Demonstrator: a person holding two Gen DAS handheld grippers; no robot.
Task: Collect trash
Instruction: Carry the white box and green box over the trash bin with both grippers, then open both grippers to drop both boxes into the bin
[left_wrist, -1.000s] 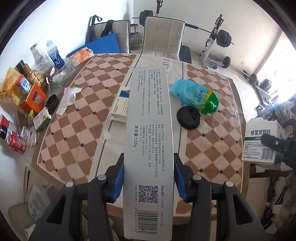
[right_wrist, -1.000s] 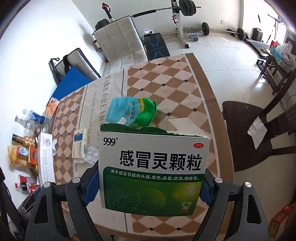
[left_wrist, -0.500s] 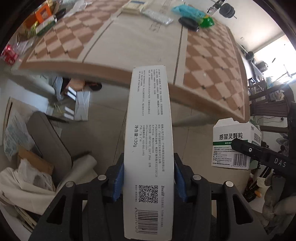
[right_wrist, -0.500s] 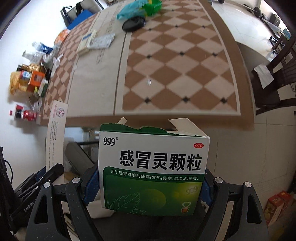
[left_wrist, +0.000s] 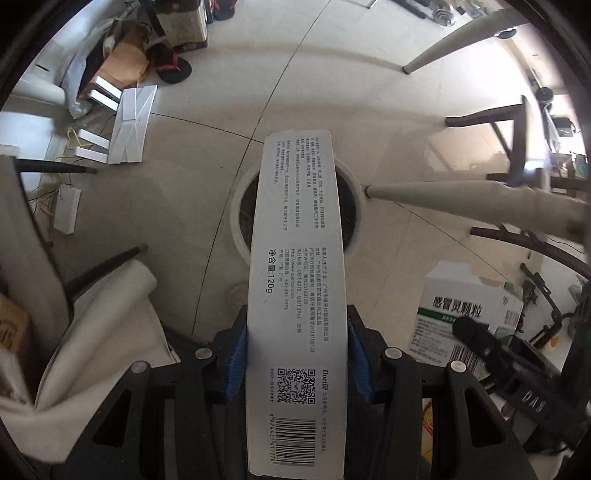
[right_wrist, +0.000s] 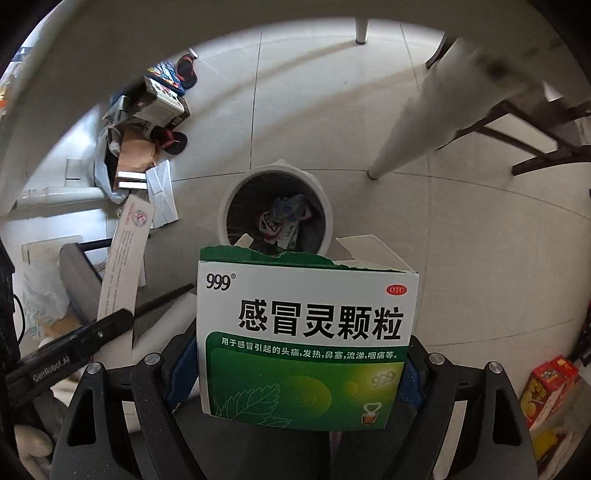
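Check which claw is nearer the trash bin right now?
Left, probably. The left claw holds its long white box across the trash bin opening; the right claw with the green box sits short of it.

Both claws point down toward the floor, the left claw clamped tight on a long white carton while the right claw, just beside it, squeezes a green-and-white medicine box.
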